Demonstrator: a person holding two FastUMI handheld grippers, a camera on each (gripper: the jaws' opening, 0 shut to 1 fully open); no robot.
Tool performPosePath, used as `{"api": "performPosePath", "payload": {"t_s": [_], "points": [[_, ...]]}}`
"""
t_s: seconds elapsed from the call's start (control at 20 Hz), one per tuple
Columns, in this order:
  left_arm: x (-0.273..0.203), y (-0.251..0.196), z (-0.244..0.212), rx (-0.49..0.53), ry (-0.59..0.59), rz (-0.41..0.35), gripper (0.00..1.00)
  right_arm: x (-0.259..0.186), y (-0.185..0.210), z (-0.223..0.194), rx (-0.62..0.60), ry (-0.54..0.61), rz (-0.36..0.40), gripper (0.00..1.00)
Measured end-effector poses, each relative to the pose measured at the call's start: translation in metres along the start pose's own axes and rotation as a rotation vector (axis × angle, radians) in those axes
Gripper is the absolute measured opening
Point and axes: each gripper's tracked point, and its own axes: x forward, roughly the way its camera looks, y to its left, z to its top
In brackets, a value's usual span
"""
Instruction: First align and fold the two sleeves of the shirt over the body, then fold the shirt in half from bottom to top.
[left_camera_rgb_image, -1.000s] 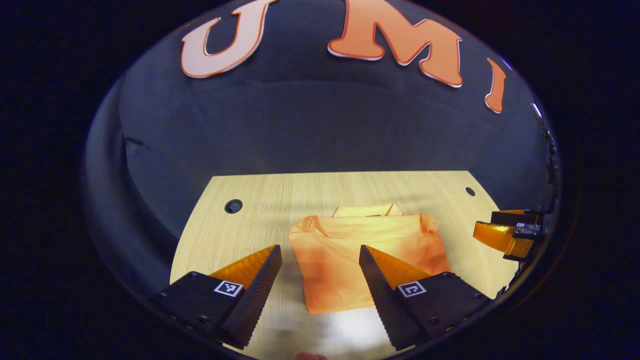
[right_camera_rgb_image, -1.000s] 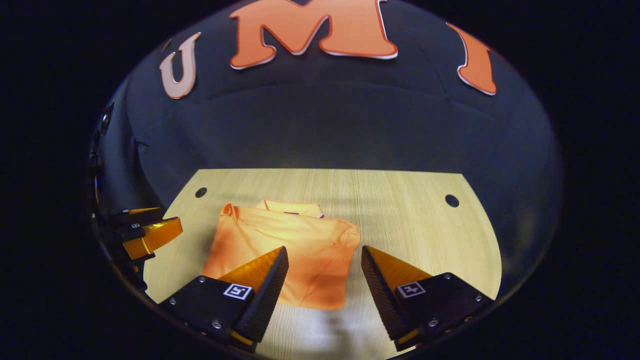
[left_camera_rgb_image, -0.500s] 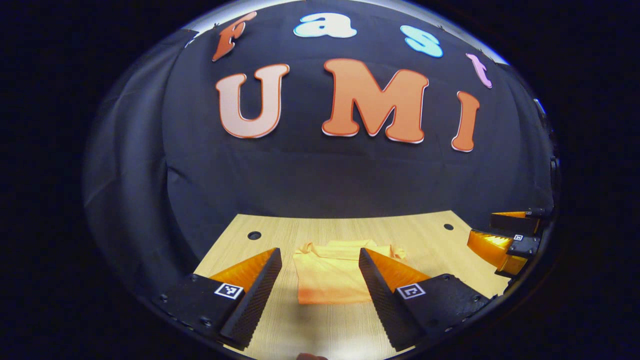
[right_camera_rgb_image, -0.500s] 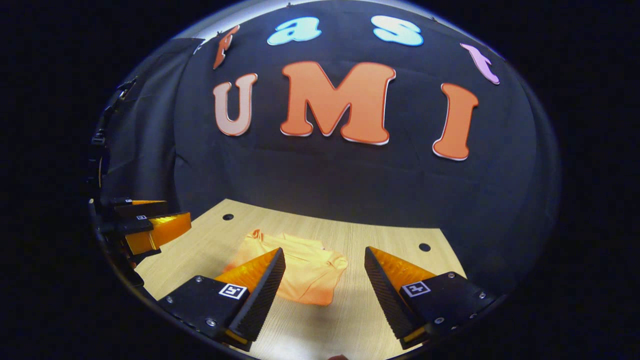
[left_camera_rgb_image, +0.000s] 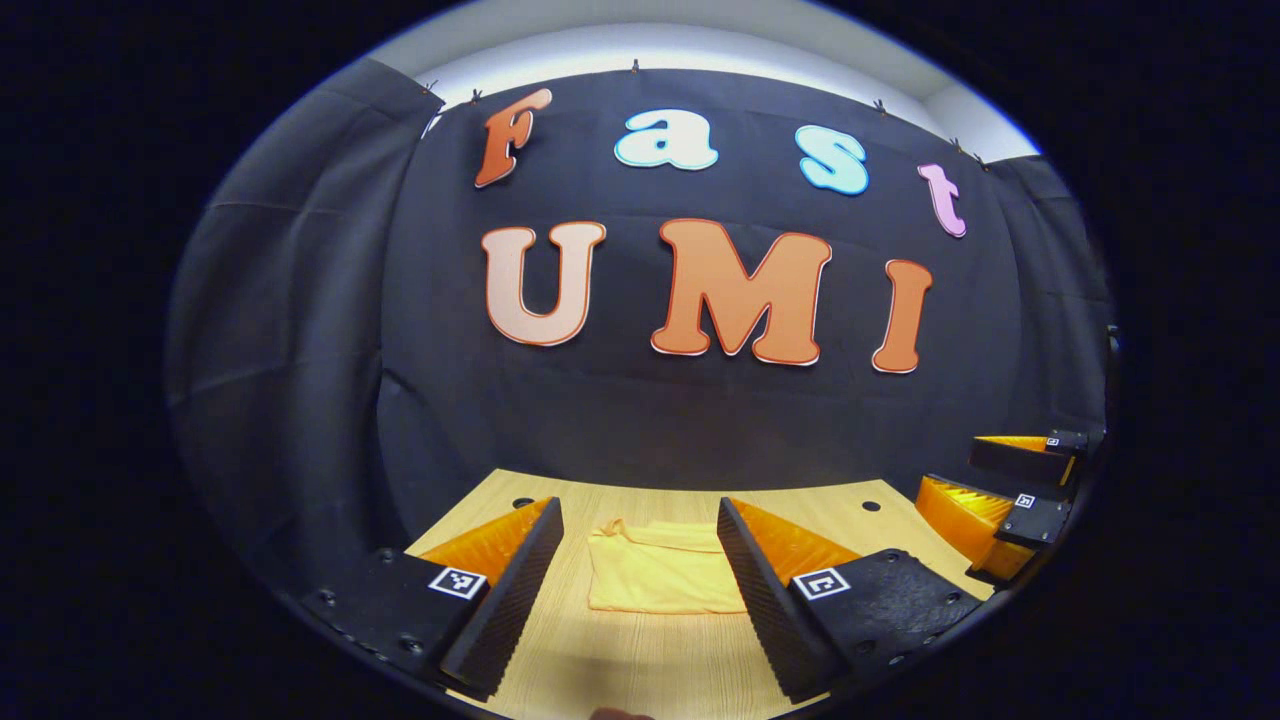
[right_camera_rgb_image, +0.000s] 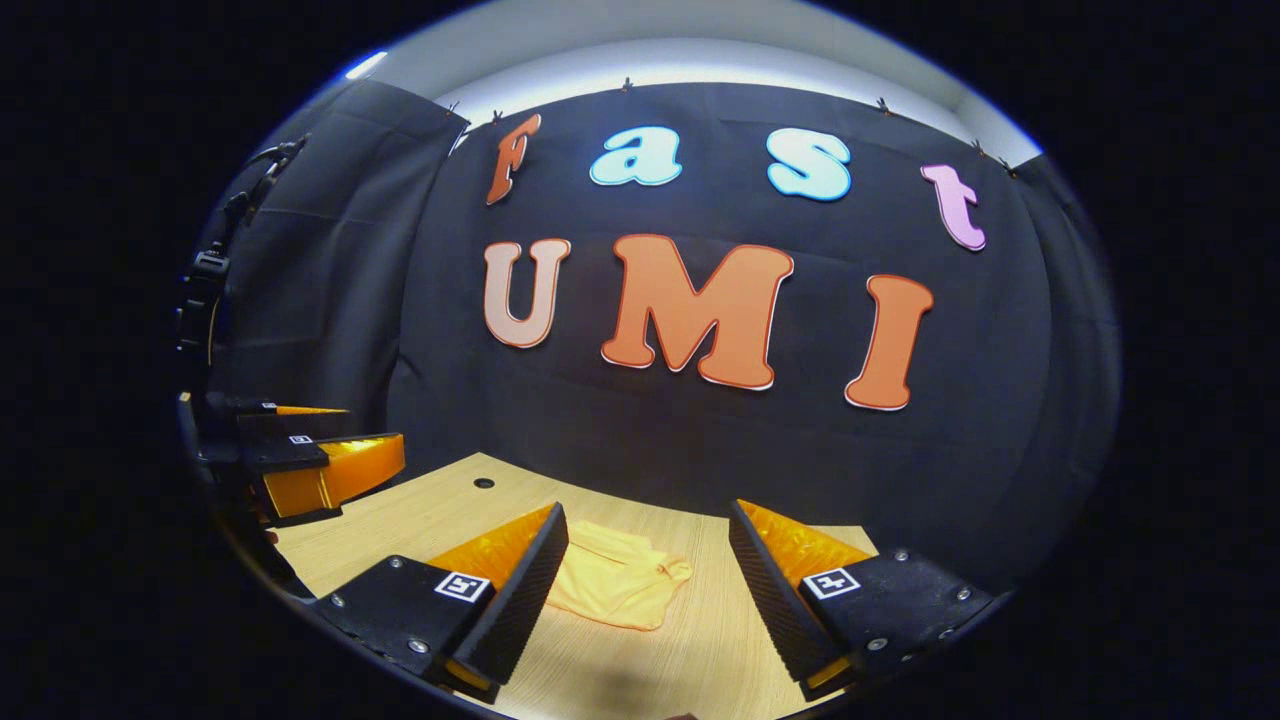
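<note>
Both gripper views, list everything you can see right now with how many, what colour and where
shirt: one, yellow-orange, folded flat on the table, ahead of both grippers
table: one, light wood, small round holes near its far corners
cloth wall: one, black, behind the table
left gripper: one, open, off the shirt; also at left edge of right gripper view
right gripper: one, open, off the shirt; also at right edge of left gripper view

Each gripper carried two wedge-shaped fingers with finely ribbed inner faces, set on black blocks. The left gripper bore small square black-and-white markers and round screws on its blocks. The right gripper had the same markers and screws, with a square marker on each block.
</note>
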Motion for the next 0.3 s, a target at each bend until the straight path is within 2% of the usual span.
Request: {"api": "performPosePath", "payload": {"t_s": [0.3], "points": [[-0.046, 0.016, 0.024, -0.011, -0.142, 0.021, 0.95, -0.015, -0.004, 0.008, 0.049, -0.051, -0.041, 0.98]]}}
